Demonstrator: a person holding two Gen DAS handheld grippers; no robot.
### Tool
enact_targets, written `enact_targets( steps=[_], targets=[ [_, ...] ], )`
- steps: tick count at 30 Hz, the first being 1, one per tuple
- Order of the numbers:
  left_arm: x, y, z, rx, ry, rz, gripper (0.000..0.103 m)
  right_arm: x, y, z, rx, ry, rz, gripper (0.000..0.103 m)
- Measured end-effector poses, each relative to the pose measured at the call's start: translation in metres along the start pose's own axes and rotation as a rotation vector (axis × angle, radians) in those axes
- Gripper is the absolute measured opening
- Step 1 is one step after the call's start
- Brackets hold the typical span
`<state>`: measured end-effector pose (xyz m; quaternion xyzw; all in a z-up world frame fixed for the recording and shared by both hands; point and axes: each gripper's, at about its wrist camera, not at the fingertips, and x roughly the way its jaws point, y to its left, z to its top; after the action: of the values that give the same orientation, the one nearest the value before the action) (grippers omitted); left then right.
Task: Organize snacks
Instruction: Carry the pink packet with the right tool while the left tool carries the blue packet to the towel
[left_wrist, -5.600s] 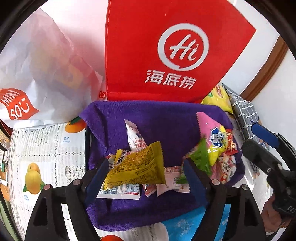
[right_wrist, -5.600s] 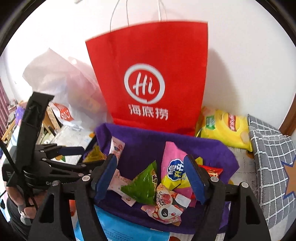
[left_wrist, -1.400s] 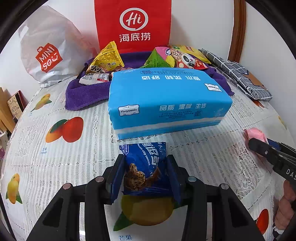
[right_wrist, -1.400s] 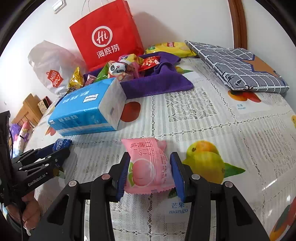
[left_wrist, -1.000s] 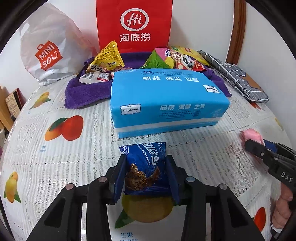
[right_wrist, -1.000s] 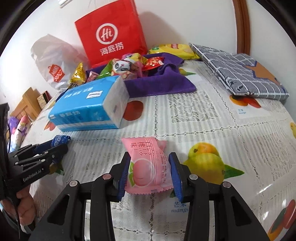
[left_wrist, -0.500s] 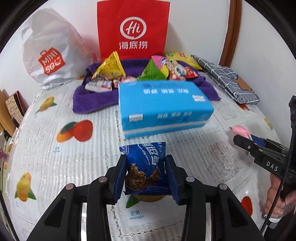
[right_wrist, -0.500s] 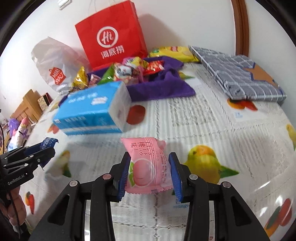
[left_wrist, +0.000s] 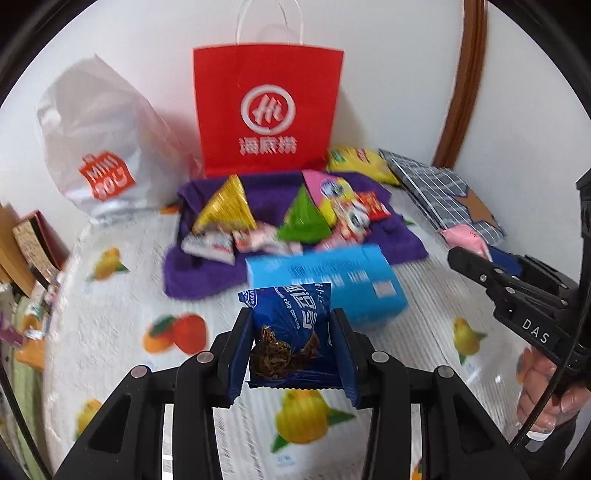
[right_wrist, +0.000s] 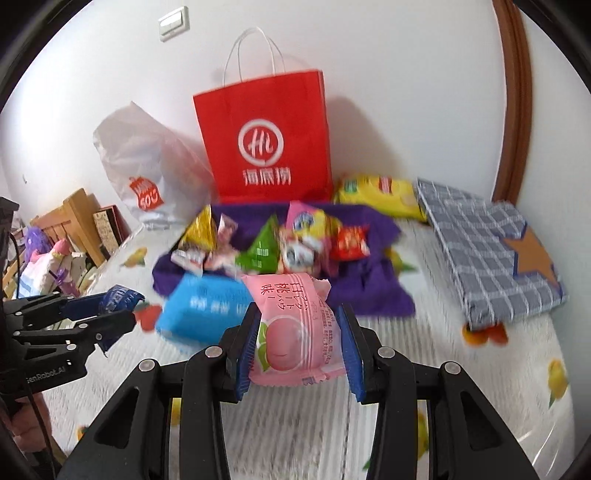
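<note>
My left gripper (left_wrist: 291, 350) is shut on a dark blue cookie packet (left_wrist: 290, 332) and holds it in the air above the fruit-print tablecloth. My right gripper (right_wrist: 299, 343) is shut on a pink peach snack packet (right_wrist: 293, 328), also lifted off the table. In the left wrist view the right gripper (left_wrist: 476, 254) shows at the right edge with the pink packet (left_wrist: 463, 238) in it. Beyond both lies a purple towel (left_wrist: 402, 240) bearing several snack packets, among them a yellow one (left_wrist: 225, 206) and a green one (left_wrist: 303, 218).
A blue tissue pack (left_wrist: 325, 280) lies between the grippers and the towel. A red paper bag (left_wrist: 267, 110) stands against the wall, with a white plastic bag (left_wrist: 99, 147) to its left. A yellow chip bag (right_wrist: 380, 195) and a checked pouch (right_wrist: 491, 258) lie at the right.
Both grippers have risen well above the table with their packets still held. The towel, the tissue pack and the bags now look smaller and farther away.
</note>
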<state>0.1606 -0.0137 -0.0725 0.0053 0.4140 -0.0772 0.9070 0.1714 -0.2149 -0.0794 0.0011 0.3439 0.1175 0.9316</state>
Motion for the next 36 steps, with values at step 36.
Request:
enact_targets(
  steps=[36],
  targets=[
    [0.120,0.050,0.156,-0.149,0.049,-0.011,0.040,0.166,-0.063,0.125,0.106,0.187,-0.055,0.041]
  ],
)
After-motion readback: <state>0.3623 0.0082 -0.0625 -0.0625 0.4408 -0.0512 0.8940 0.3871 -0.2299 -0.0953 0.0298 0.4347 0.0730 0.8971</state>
